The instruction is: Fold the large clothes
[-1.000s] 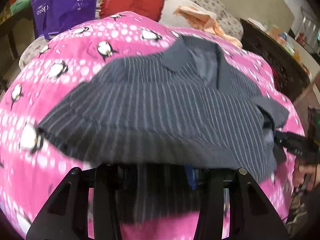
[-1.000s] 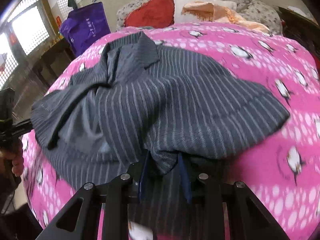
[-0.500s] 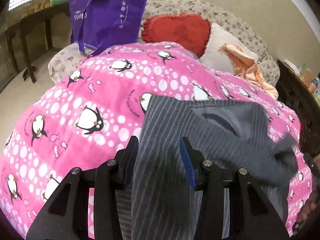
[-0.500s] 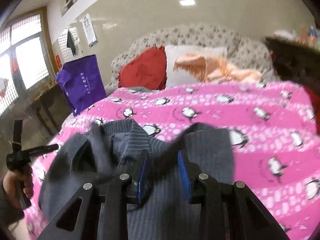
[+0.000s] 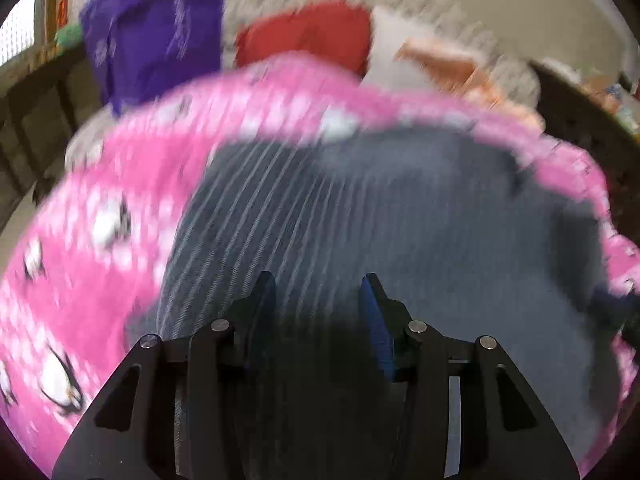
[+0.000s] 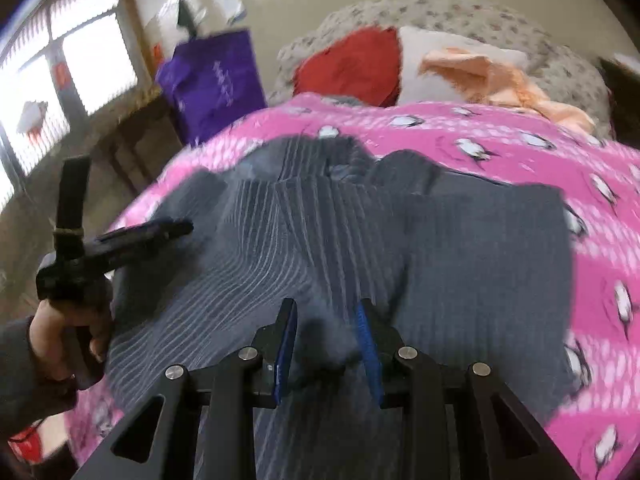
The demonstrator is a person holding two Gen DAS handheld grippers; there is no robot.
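Observation:
A large dark grey pinstriped garment [image 5: 360, 220] lies spread on the pink penguin blanket [image 5: 100, 208]; it also shows in the right wrist view [image 6: 440, 248]. My left gripper [image 5: 318, 292] is open, its jaws apart over the cloth with nothing pinched that I can see. My right gripper [image 6: 326, 316] is open, with a loose bunch of the grey cloth between its blue pads. The left gripper also shows from the side in the right wrist view [image 6: 176, 228], at the garment's left edge. The left wrist view is blurred.
A purple bag [image 6: 212, 80], a red heart cushion [image 6: 352, 64], a white pillow and an orange cloth [image 6: 500, 80] lie at the head of the bed. A dark wooden table [image 5: 44, 92] stands at the left; dark furniture [image 5: 580, 120] stands at the right.
The garment was lifted and carried toward the head of the bed, then laid down. Both grippers have opened wider and the cloth has slackened between their pads.

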